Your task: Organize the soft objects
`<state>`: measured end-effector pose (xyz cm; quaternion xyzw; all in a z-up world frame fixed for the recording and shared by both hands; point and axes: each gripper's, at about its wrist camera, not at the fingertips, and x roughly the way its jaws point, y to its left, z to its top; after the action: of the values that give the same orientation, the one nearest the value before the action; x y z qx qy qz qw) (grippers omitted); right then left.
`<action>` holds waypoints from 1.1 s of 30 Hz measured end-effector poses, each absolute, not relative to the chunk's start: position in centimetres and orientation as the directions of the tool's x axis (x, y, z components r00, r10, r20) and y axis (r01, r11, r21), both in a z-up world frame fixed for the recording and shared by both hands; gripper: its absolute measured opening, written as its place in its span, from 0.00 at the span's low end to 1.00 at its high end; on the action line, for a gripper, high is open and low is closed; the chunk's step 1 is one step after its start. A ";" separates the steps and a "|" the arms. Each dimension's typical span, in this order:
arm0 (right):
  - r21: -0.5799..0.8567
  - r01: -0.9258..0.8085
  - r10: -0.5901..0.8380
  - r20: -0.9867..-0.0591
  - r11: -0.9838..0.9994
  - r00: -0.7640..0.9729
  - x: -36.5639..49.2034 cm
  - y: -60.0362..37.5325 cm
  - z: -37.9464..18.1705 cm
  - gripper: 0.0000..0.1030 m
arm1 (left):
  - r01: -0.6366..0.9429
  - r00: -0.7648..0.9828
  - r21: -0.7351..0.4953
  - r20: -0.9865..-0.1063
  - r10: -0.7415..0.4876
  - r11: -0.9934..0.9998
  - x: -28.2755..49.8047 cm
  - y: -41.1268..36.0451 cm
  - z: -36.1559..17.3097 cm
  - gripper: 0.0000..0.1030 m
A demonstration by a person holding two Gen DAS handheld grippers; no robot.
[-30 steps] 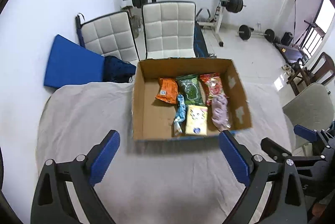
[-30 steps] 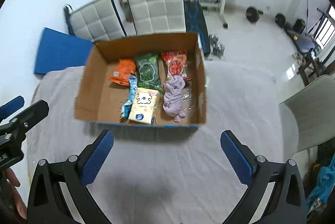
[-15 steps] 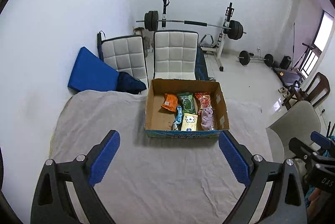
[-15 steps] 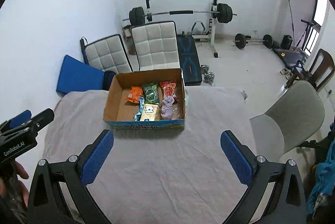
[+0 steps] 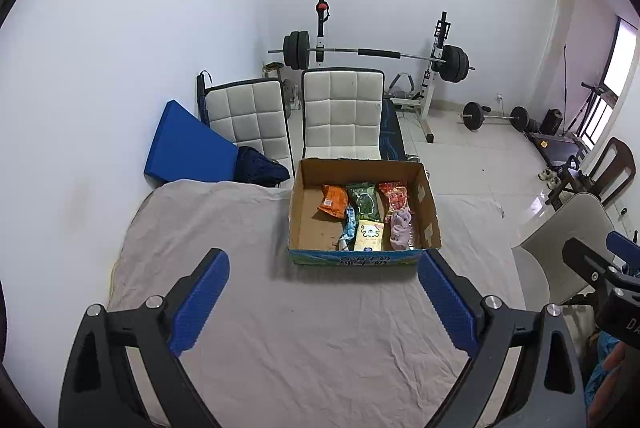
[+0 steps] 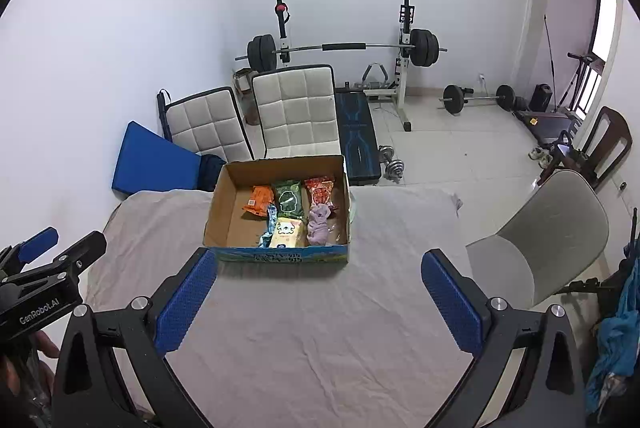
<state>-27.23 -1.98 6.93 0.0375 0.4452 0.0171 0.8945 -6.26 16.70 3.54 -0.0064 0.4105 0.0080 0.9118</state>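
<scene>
Your left tongs (image 5: 324, 304) and right tongs (image 6: 318, 302) are both spread wide and grasp nothing, held above the cloth-covered worktop (image 5: 304, 332). Ahead of both, well apart from their tips, sits the box (image 5: 430, 211). Inside it lie an orange packet (image 5: 333, 200), green packet (image 5: 364, 203), red packet (image 5: 396, 196), yellow packet (image 5: 369, 235) and purple cloth (image 5: 400, 230).

Black frames with silver screws carry blue textured fingers (image 5: 199, 302); white "GenRobot.AI" lettering marks 1 body.
</scene>
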 end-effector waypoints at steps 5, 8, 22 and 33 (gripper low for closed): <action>0.082 0.001 0.065 -0.800 0.997 0.596 -26.9 -1.6 6.7 1.00 | -0.015 0.671 0.007 -0.741 0.015 1.000 -6.3 16.1 3.7 0.94; 0.076 0.001 0.060 -0.800 0.997 0.597 -26.8 -1.5 6.7 1.00 | -0.016 0.674 0.007 -0.738 0.016 1.000 -6.2 15.9 4.0 0.94; 0.041 0.007 0.029 -0.794 0.999 0.607 -26.6 -0.8 7.2 1.00 | -0.007 0.668 0.025 -0.744 0.023 1.000 -5.8 14.9 3.8 0.94; 0.032 0.023 0.013 -0.817 0.999 0.576 -26.5 -1.2 6.0 1.00 | 0.017 0.605 -0.018 -0.796 -0.025 1.000 -5.3 14.7 2.0 1.00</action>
<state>-26.48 -1.22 5.99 0.0195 0.4605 -0.0029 0.8874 -5.34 14.72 2.02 -0.0043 0.4444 -0.0119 0.8957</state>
